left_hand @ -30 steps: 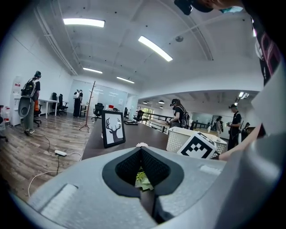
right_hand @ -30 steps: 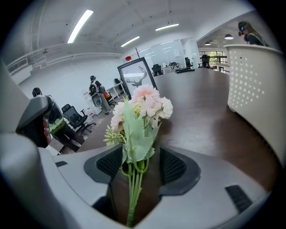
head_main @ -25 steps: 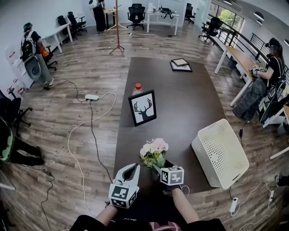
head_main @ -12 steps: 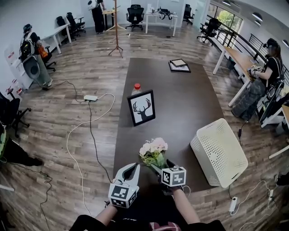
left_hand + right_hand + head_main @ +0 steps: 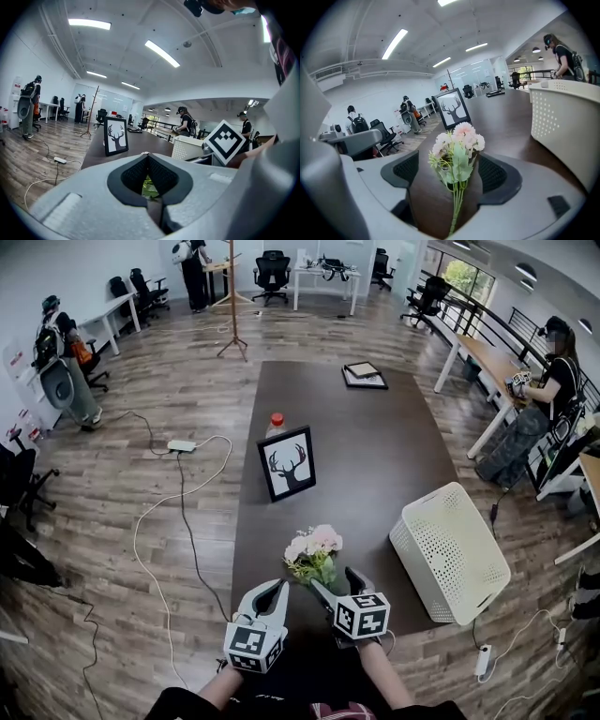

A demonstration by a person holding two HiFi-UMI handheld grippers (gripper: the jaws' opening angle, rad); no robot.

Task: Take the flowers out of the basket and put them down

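A small bunch of pink and white flowers (image 5: 314, 546) with green leaves lies on the dark table (image 5: 375, 446), near its front edge. My right gripper (image 5: 336, 583) is just behind the bunch, open wide. In the right gripper view the stems of the flowers (image 5: 457, 140) run between the pads (image 5: 496, 172) without touching them. My left gripper (image 5: 275, 588) hovers to the left of the bunch, shut and empty. In its own view the left gripper (image 5: 147, 155) has its tips together, with green leaves showing through the gap. The white perforated basket (image 5: 450, 554) lies on its side at the right.
A framed deer picture (image 5: 286, 463) stands mid-table with a red-capped bottle (image 5: 276, 421) behind it. Flat frames (image 5: 364, 376) lie at the far end. Cables and a power strip (image 5: 181, 444) lie on the wood floor at the left. People stand by desks around the room.
The right gripper's jaws have spread apart and drawn back a little from the flowers, which now lie free on the table. The left gripper has stayed in place.
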